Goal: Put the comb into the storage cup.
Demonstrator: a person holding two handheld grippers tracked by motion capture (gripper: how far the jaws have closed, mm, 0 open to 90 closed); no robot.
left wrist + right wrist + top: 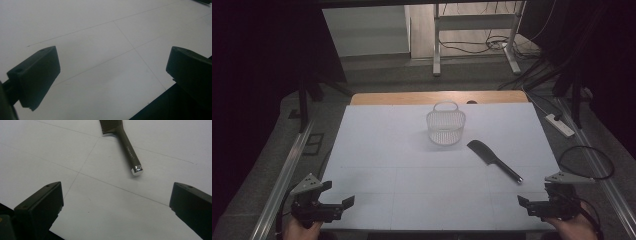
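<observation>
Both grippers sit low at the near edge of the counter (377,150), one at each corner, each in a person's hand. The left gripper (339,200) is down at the near-left corner, jaws spread wide apart and holding nothing; in the left gripper view its jaws frame bare white surface crossed by faint seam lines. Over on the near-right corner, the right gripper (526,204) has its jaws wide apart too, nothing between them.

The black comb (493,159) lies flat on the white surface, right of centre, toothed end pointing toward the far side and its handle angled back toward the right gripper. The right gripper view looks straight at it: the comb (125,142) lies ahead of the jaws, its shiny handle tip nearest, well clear of both.

Beyond the comb, near the middle of the counter's far half, stands a white mesh basket (445,125), upright, handle up. The comb lies just beside it, not touching.
</observation>
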